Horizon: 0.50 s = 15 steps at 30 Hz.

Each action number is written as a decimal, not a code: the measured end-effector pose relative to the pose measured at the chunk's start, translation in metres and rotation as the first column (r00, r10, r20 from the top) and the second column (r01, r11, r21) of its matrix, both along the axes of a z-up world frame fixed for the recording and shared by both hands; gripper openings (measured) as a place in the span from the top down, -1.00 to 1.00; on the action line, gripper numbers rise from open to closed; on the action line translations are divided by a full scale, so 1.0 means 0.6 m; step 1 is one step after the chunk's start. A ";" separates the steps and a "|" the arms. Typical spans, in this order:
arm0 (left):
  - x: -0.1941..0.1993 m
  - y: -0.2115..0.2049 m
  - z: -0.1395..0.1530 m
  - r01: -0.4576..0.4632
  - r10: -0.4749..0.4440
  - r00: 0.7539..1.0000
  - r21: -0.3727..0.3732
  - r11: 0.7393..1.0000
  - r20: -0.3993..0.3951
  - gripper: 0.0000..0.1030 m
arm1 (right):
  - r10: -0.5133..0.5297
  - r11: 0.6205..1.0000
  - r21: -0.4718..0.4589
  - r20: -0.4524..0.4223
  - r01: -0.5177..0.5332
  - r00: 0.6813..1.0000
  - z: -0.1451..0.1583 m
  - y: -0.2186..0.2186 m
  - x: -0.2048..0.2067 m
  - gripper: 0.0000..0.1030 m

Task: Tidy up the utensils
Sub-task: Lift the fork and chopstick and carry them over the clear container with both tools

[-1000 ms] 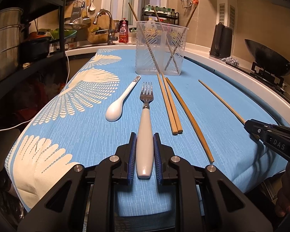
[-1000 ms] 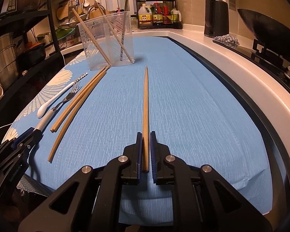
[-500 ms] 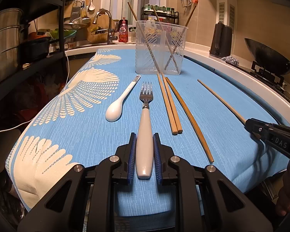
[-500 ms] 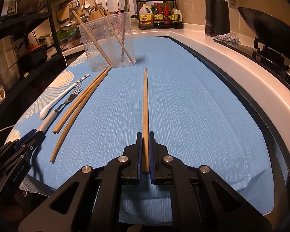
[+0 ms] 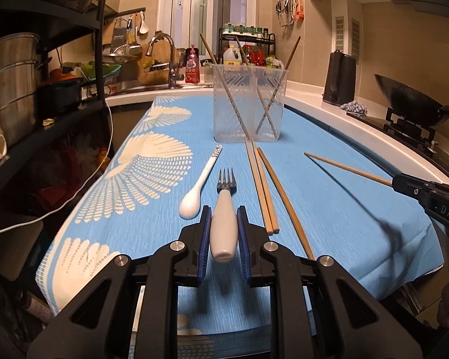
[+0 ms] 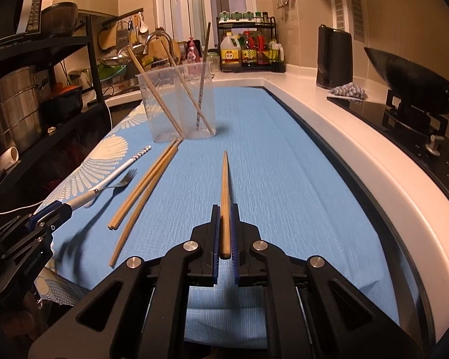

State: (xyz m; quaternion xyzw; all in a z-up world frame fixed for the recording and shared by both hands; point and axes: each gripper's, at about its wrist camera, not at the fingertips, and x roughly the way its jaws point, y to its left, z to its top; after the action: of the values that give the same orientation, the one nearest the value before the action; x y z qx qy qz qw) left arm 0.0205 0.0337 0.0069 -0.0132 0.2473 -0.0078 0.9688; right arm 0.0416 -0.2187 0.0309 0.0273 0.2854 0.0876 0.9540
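My left gripper (image 5: 223,218) is shut on the white handle of a fork (image 5: 225,191) and holds it above the blue cloth, tines pointing forward. My right gripper (image 6: 223,218) is shut on a wooden chopstick (image 6: 224,179), also lifted off the cloth; it shows in the left wrist view (image 5: 347,169). A white spoon (image 5: 199,188) and three loose chopsticks (image 5: 262,188) lie on the cloth. A clear plastic cup (image 5: 248,104) with several chopsticks in it stands at the far end.
The blue cloth with white fan prints (image 5: 344,209) covers the table. A black rack with pots (image 5: 21,89) is on the left. A wok on a stove (image 6: 404,89) and a black kettle (image 6: 333,56) are on the right counter.
Both grippers have risen. The fork and the chopstick have come up off the cloth and now cast shadows on it. The spoon and other chopsticks have not moved.
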 end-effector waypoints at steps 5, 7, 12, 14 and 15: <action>-0.001 0.005 0.030 0.006 -0.006 0.999 0.002 1.000 0.034 0.66 | 0.008 1.000 0.007 0.040 -0.009 0.999 0.038 -0.002 -0.002 0.87; 0.003 0.008 0.046 0.009 -0.009 0.999 0.003 1.000 0.049 0.66 | 0.009 1.000 -0.002 0.057 -0.009 0.998 0.054 -0.002 -0.002 0.87; 0.024 0.017 0.080 0.018 -0.017 0.998 -0.008 1.000 0.067 0.66 | 0.010 1.000 0.013 0.072 -0.011 0.997 0.090 -0.009 0.014 0.87; 0.033 0.017 0.094 0.023 -0.023 0.997 0.000 1.000 0.078 0.67 | 0.010 1.000 0.023 0.093 -0.012 0.996 0.110 -0.010 0.020 0.87; 0.039 0.017 0.099 0.027 -0.026 0.997 -0.005 1.000 0.077 0.67 | 0.011 1.000 0.022 0.104 -0.014 0.995 0.119 -0.009 0.023 0.87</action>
State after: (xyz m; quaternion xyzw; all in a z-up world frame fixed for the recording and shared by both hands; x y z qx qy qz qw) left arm 0.0440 0.0440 0.0662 -0.0128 0.2099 -0.0220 0.9774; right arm 0.0554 -0.2243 0.1022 0.0316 0.2346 0.0981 0.9666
